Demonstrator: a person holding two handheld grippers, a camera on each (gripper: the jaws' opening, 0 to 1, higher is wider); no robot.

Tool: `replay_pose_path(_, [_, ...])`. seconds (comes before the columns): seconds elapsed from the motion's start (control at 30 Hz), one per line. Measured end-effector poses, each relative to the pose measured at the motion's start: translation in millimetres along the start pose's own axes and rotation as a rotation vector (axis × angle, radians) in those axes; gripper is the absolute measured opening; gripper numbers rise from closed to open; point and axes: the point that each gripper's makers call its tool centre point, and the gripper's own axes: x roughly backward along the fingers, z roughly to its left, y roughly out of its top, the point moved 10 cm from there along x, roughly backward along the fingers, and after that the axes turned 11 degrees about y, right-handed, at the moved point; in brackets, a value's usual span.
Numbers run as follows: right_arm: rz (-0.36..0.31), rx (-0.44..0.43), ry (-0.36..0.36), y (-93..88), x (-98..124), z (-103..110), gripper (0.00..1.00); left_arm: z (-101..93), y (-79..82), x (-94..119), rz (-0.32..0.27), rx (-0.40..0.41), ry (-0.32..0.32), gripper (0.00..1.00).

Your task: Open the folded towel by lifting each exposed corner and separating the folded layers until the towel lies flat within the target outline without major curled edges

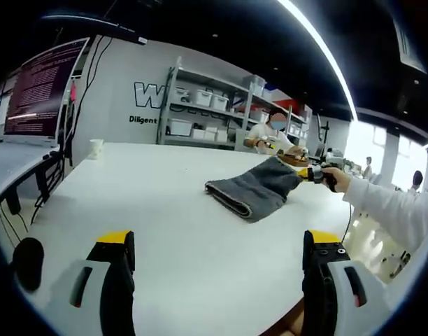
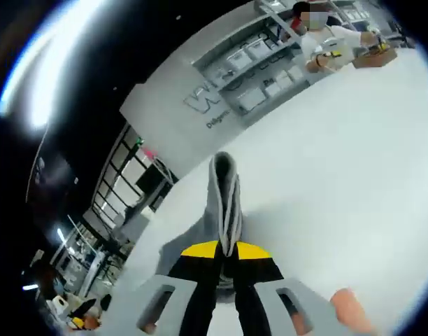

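Note:
A folded grey towel (image 1: 254,190) lies on the white table (image 1: 165,210), its far right corner lifted off the surface. My right gripper (image 1: 305,173), held by a hand in a white sleeve, is shut on that corner. In the right gripper view the grey towel (image 2: 225,199) hangs pinched between the yellow-tipped jaws of my right gripper (image 2: 226,257), its layers edge-on. My left gripper (image 1: 217,245) stands open near the table's front edge, well short of the towel, with nothing between its fingers.
A monitor (image 1: 39,91) with cables stands at the left. A white cup (image 1: 96,148) sits at the table's far left. A person (image 1: 270,134) sits behind the table before shelves with bins (image 1: 200,105). A brown box (image 2: 373,57) lies on the far table.

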Motion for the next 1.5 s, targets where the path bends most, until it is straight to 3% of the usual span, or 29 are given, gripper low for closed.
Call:
replay_pose_path(0.17, [0.070, 0.167, -0.104, -16.2, 17, -8, 0.01, -0.9, 0.6, 1, 0.000, -0.005, -0.004, 0.99])
replay_pose_path(0.4, [0.148, 0.344, -0.176, -28.2, 27, -14, 0.01, -1.1, 1.0, 2, -0.001, -0.007, 0.000, 0.99])
replay_pose_path(0.57, [0.260, 0.601, -0.241, -37.6, 28, -14, 0.01, -1.8, 1.9, 2, 0.000, -0.010, -0.001, 0.99])
replay_pose_path(0.73, [0.312, 0.683, -0.279, -43.9, 25, -17, 0.01, -2.1, 2.3, 1, 0.004, -0.012, -0.005, 0.99])
replay_pose_path(1.07, [0.327, 0.700, -0.279, -43.7, 24, -28, 0.02, 2.1, 2.2, 2, 0.003, -0.006, 0.005, 0.99])
replay_pose_path(1.27, [0.273, 0.656, -0.253, -38.8, 33, -27, 0.07, 2.1, 2.0, 1, 0.006, -0.007, 0.005, 0.99])
replay_pose_path(1.5, [0.180, 0.631, -0.247, -31.3, 55, -24, 0.23, -1.2, 1.9, -1, 0.012, -0.016, 0.003, 0.99])
